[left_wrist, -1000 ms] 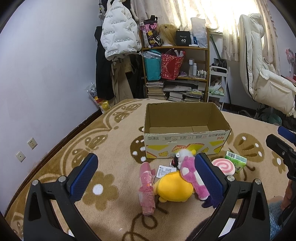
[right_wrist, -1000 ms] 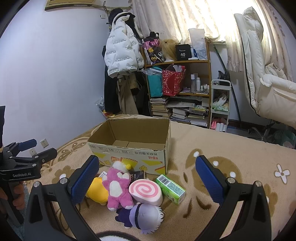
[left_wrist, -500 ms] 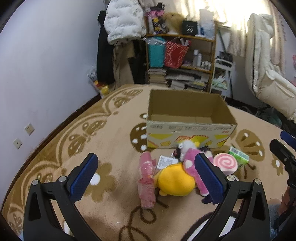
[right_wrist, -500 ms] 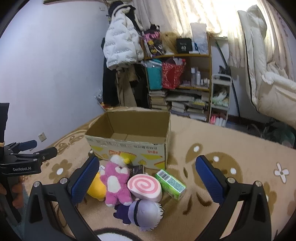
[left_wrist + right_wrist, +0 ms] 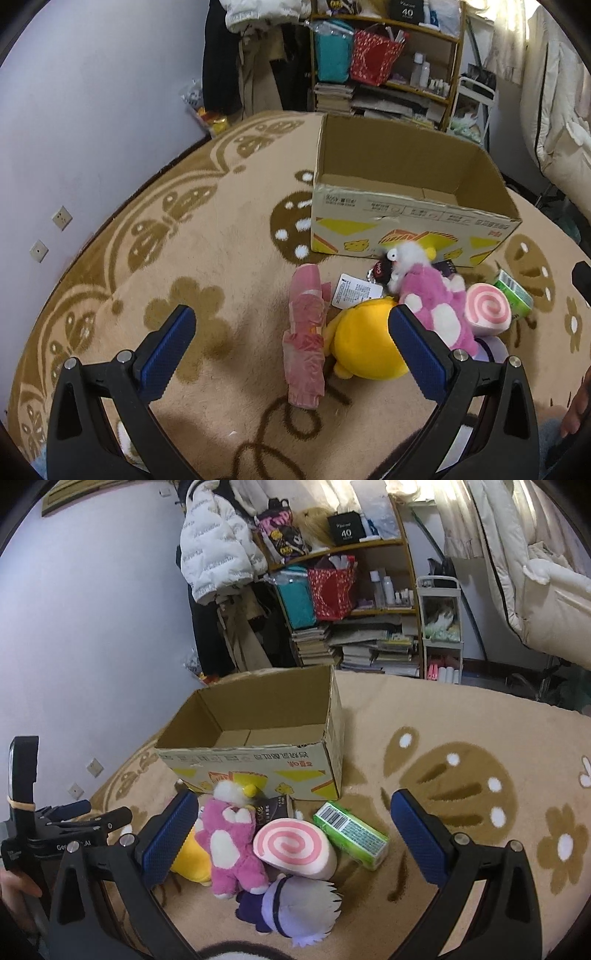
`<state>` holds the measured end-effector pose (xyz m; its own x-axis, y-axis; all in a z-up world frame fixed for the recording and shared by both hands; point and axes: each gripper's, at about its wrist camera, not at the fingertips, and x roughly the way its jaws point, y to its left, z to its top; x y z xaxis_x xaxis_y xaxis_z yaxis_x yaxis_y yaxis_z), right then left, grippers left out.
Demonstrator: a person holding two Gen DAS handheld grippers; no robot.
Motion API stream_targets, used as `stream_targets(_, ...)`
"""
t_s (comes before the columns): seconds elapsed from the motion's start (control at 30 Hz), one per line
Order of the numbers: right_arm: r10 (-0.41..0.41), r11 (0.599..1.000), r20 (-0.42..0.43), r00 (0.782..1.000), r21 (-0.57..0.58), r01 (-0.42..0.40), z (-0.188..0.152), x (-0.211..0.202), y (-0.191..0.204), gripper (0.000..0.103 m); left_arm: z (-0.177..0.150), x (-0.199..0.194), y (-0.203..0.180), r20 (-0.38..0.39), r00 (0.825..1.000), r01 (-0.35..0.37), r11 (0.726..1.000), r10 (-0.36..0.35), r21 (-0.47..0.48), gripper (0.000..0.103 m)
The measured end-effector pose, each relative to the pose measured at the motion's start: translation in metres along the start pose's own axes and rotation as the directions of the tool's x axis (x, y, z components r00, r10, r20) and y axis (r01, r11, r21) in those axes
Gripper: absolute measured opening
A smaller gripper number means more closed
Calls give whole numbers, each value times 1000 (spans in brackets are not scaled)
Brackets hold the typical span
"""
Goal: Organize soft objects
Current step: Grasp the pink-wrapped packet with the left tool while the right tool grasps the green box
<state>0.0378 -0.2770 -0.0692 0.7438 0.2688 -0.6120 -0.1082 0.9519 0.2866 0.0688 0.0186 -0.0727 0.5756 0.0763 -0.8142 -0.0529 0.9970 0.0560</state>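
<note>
Both grippers, left gripper (image 5: 291,347) and right gripper (image 5: 295,834), hang over the carpet (image 5: 221,229), jaws released, holding nothing. Soft toys cluster just before the cardboard box (image 5: 406,206): yellow plush (image 5: 364,347), pink plush (image 5: 231,845), swirl cushion (image 5: 295,845), purple-haired plush (image 5: 295,912). Green carton (image 5: 351,832) beside them.

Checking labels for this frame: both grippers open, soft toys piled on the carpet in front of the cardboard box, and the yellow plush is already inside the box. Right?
Not quite. The round yellow plush toy is not in the open brown cardboard box; the left wrist view shows it on the patterned beige carpet in front. The box looks empty. Left gripper and right gripper are both open.
</note>
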Motion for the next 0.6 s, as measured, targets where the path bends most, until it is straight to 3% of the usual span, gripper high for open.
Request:
stream_targets(0.43,-45,998,-150,988,43,52,0,61,-26,103,0,63,-4,-147,988,-38,999,35,-16,103)
stream_targets(0.6,-56,996,-186,981,64,69,-4,74,-35,97,2,80,-4,-196,980,-33,999,30,-9,103)
